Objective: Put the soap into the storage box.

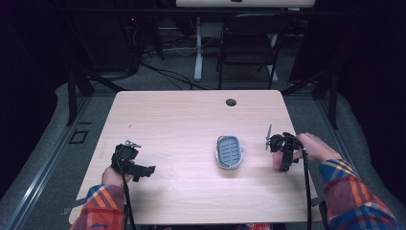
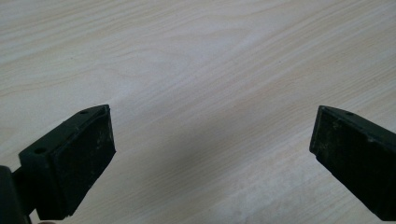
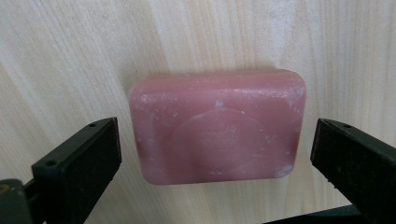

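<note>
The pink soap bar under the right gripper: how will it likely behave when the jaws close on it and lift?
The soap bar looks solid and blocky, so it probably stays stiff rather than bending. Its rounded edges and smooth, waxy-looking faces suggest it could slip in the right gripper, whose jaws stand open on either side. Lying flat on the table, it seems unlikely to roll or tip.

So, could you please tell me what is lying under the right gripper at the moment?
A pink bar of soap lies flat on the table, between the right gripper's open jaws. Neither jaw touches it. The soap's underside is hidden against the wood.
</note>
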Tool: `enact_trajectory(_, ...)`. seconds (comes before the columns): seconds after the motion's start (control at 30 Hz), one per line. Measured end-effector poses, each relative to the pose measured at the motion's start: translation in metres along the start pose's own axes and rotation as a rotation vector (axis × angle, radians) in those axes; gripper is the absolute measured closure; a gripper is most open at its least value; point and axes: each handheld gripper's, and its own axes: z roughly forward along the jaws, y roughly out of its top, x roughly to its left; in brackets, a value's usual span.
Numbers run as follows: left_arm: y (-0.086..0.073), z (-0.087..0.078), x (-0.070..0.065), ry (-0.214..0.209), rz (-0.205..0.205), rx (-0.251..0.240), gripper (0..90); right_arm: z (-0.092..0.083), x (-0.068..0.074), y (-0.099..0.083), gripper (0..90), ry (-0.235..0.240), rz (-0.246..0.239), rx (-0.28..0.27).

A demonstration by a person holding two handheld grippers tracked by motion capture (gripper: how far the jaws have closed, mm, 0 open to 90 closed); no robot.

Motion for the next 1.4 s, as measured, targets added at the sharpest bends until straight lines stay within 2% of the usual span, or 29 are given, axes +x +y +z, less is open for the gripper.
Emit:
enact_trajectory(0.23,0.000,0.000,0.000,-0.003,0.005,0.006,0.1,0.002,-0.002,0.002,11.6,0.005,-0.015,0.010)
enact_trajectory(0.6,0.000,0.002,-0.001,0.000,0.013,0.021,0.1,0.006,-0.002,0.006,12.6,-0.014,-0.006,0.026)
enact_trajectory(0.77,0.000,0.002,-0.001,-0.002,0.012,0.018,0.1,0.008,-0.003,0.009,12.6,-0.037,-0.001,0.055)
enact_trajectory(1.03,0.000,0.002,-0.001,0.001,0.017,0.020,0.2,0.009,-0.004,0.009,12.8,-0.051,-0.001,0.051)
enact_trajectory(1.27,0.000,0.002,-0.001,0.000,0.015,0.022,0.1,0.002,-0.004,0.007,12.9,-0.069,-0.013,0.064)
enact_trajectory(1.4,0.000,0.002,-0.002,0.000,0.022,0.027,0.1,-0.007,-0.006,0.003,13.0,-0.066,-0.006,0.039)
